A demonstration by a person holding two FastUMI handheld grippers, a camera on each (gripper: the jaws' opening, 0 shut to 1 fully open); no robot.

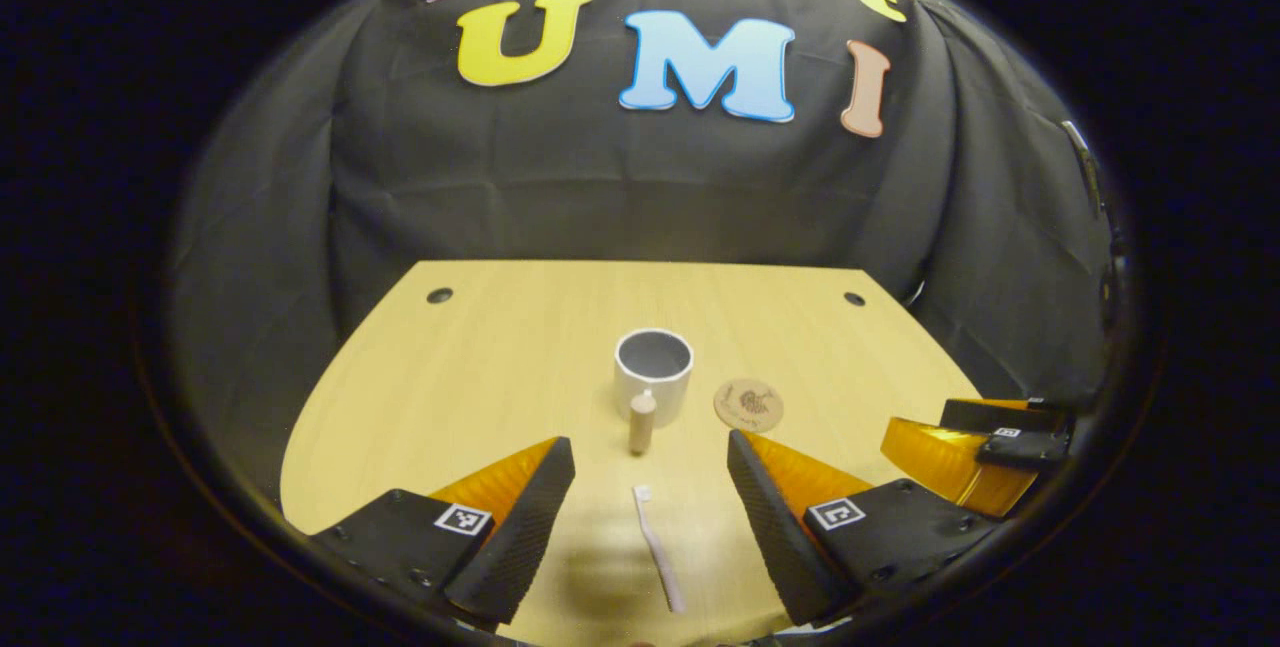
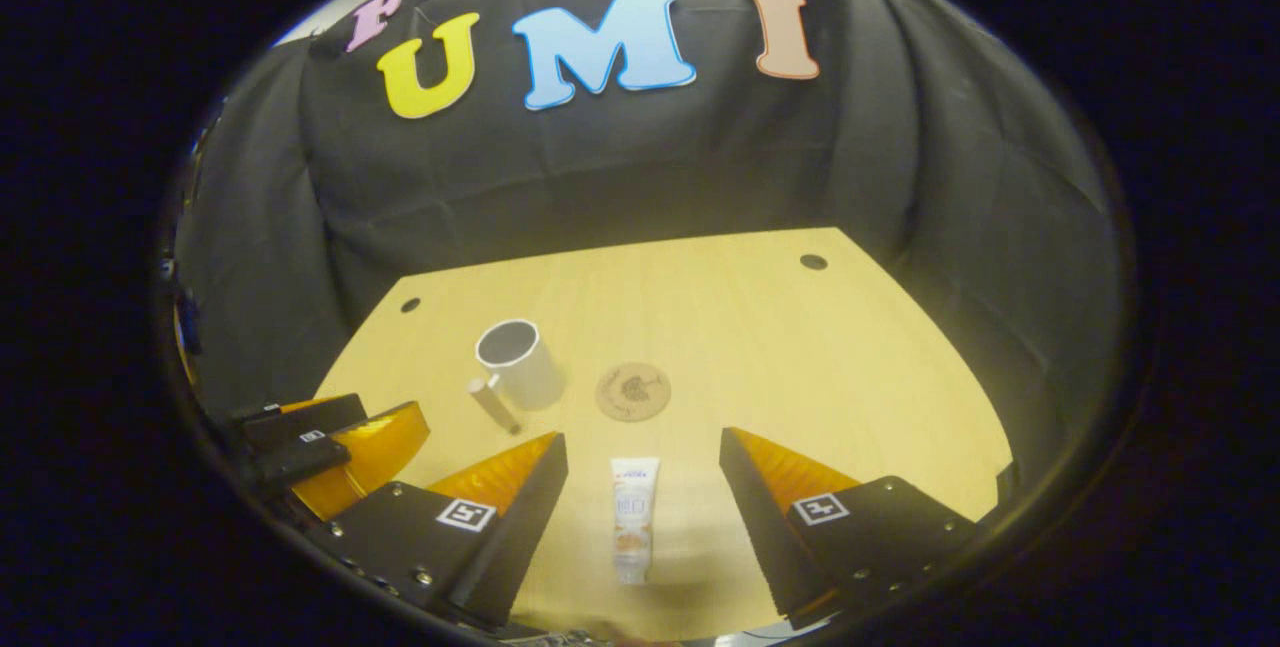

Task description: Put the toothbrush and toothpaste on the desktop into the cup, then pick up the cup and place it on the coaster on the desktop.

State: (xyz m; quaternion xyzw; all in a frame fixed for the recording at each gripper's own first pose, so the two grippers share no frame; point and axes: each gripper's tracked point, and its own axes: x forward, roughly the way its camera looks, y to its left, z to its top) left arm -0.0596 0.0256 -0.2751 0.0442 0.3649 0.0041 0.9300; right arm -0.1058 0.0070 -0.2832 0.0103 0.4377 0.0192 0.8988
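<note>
A white cup (image 1: pixel 653 372) (image 2: pixel 515 362) stands upright at mid-table, and a round brown coaster (image 1: pixel 748 404) (image 2: pixel 633 391) lies flat just to its right. On the table, a white toothbrush (image 1: pixel 660 547) lies lengthwise between the fingers of my left gripper (image 1: pixel 649 443), which is open and hovers above it. A white toothpaste tube (image 2: pixel 634 517) lies lengthwise between the fingers of my right gripper (image 2: pixel 642 439), which is also open and holds nothing. Each gripper appears at the edge of the other's view: the right gripper (image 1: pixel 930 432) and the left gripper (image 2: pixel 385 417).
A small wooden cylinder with a pale tip (image 1: pixel 642 422) (image 2: pixel 493 402) stands right in front of the cup. The light wooden table (image 1: pixel 480 367) (image 2: pixel 800 357) has two dark holes near its far corners. Black cloth walls rise behind and beside it.
</note>
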